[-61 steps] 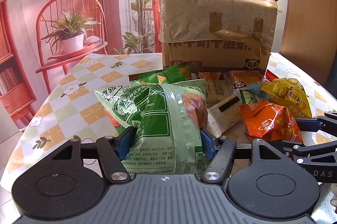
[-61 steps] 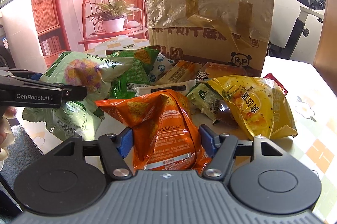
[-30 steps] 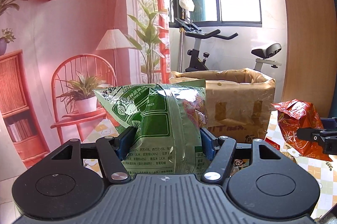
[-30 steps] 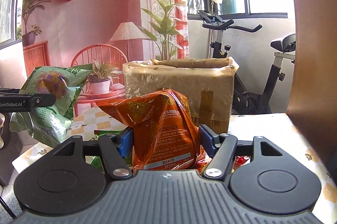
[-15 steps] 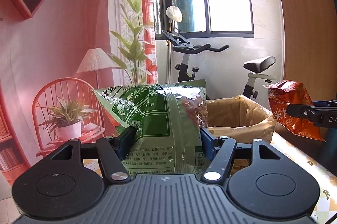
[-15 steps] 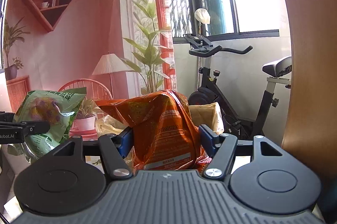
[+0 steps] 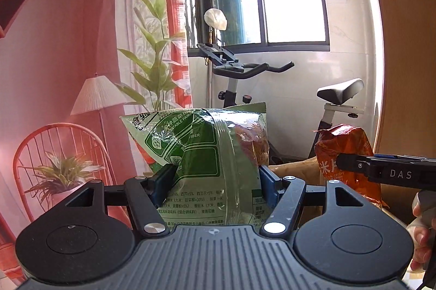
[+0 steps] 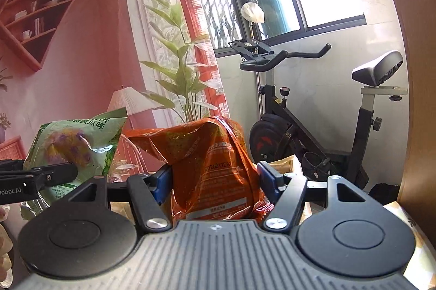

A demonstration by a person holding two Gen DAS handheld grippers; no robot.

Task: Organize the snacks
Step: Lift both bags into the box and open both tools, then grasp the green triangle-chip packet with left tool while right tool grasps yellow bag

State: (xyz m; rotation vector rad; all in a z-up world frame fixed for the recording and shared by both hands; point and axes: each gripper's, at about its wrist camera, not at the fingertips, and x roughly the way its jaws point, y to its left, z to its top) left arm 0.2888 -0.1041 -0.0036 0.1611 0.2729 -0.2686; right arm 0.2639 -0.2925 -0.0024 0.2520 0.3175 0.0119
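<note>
Bags hang in the air, one in each tool; the left gripper [image 7: 215, 179] has its blue pads closed part-way on the lower half of a green snack bag [image 7: 201, 153], the film creased where they press, and the bag stands upright above them; the right gripper [image 8: 214, 182] is closed in the same way on an orange snack bag [image 8: 209, 162], pinched near its bottom seam, with its crumpled top leaning left; each bag also shows in the other view, so the two are carried side by side, near each other but apart. Both are held low on the pack, probably so the puffed upper part stays uncrushed and the bag can drop free once the fingers part. Only a strip of the cardboard box [image 7: 297, 170] shows, low and just behind the bags in both views; its opening is hidden, so whether the bags are over it cannot be told. The table shows only as a sliver at the right edge, and the carry seems about midway. An exercise bike [image 8: 313, 110] stands behind by the window.
</note>
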